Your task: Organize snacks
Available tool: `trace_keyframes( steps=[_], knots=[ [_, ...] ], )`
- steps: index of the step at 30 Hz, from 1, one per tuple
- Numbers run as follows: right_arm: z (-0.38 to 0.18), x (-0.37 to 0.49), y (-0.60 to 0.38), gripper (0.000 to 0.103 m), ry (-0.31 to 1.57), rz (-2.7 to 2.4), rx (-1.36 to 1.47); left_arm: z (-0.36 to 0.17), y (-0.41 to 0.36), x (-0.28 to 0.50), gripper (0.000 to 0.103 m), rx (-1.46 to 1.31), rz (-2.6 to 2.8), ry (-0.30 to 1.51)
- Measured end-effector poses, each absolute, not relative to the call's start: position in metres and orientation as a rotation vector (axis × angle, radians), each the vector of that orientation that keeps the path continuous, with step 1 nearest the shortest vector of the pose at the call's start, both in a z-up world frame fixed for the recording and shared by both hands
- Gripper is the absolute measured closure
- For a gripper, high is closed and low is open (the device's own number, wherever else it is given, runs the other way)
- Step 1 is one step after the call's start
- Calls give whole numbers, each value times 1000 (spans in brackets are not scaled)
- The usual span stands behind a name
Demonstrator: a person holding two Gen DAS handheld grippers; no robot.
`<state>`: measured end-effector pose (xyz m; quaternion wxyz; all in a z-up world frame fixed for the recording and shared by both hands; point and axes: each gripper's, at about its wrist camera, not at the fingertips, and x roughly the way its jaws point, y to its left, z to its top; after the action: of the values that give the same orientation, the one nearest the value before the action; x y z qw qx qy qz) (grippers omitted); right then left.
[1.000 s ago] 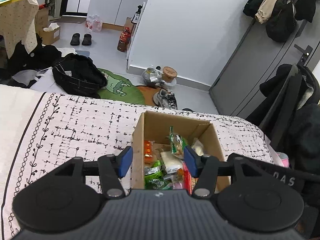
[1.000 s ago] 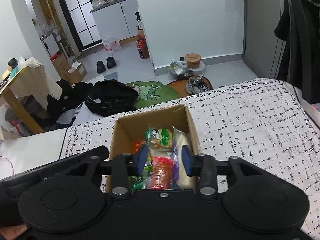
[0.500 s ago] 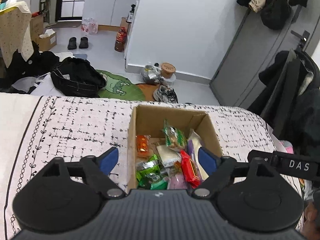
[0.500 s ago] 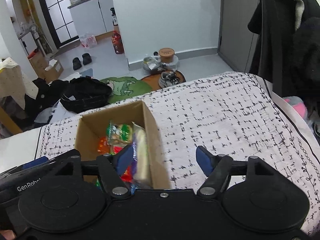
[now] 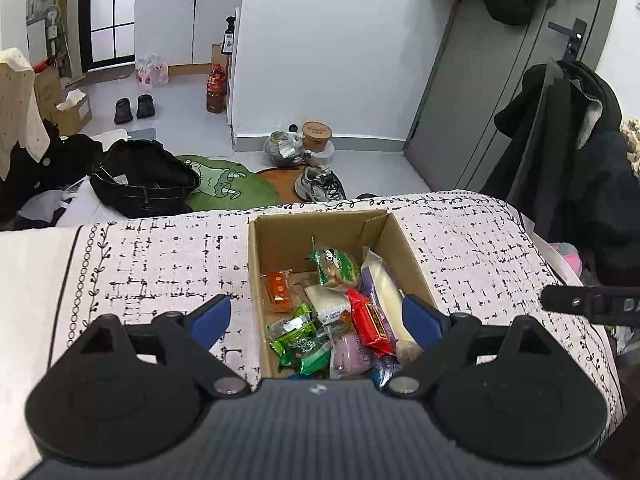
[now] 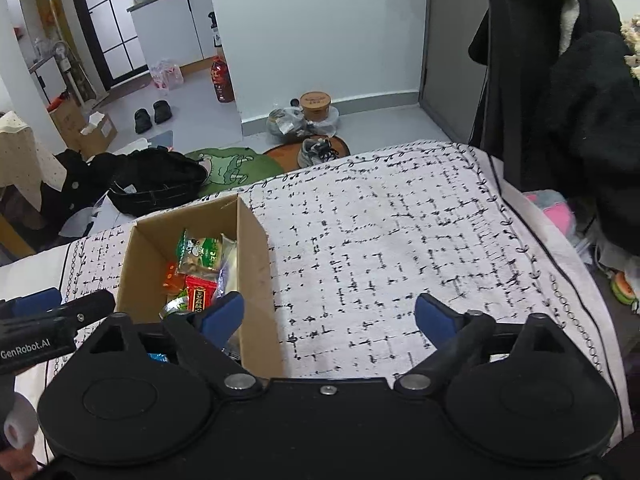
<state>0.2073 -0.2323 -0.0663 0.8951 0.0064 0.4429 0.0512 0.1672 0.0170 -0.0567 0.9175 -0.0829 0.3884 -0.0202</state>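
Cardboard box (image 5: 340,232) of snacks (image 5: 344,312) on patterned bedspread (image 6: 400,232), long axis running away from camera. Left gripper (image 5: 316,318) jaws opening, empty, above box. Right gripper (image 6: 328,314) jaws opening, empty, beside box. Lettering "GenRobot.AI" legible.

- The left gripper (image 5: 316,322) is built of black plastic, with a ribbed grey housing, two round black discs and blue fingertip pads (image 5: 210,320).
- The right gripper (image 6: 328,316) is all black, with silver pivot screws and blue pads (image 6: 434,320).
- "GenRobot.AI" is printed in white beside the cardboard box (image 6: 256,280).
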Motion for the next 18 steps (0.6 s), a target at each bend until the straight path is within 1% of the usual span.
trace_keyframes(
  steps=[12,18],
  knots=[
    [-34,185,-266,0,860,137,29,-25,13,146,11,-122,-7,790],
    [-24,175,-277,0,843,172,57,-17,8,131,6,-90,9,795]
  ],
)
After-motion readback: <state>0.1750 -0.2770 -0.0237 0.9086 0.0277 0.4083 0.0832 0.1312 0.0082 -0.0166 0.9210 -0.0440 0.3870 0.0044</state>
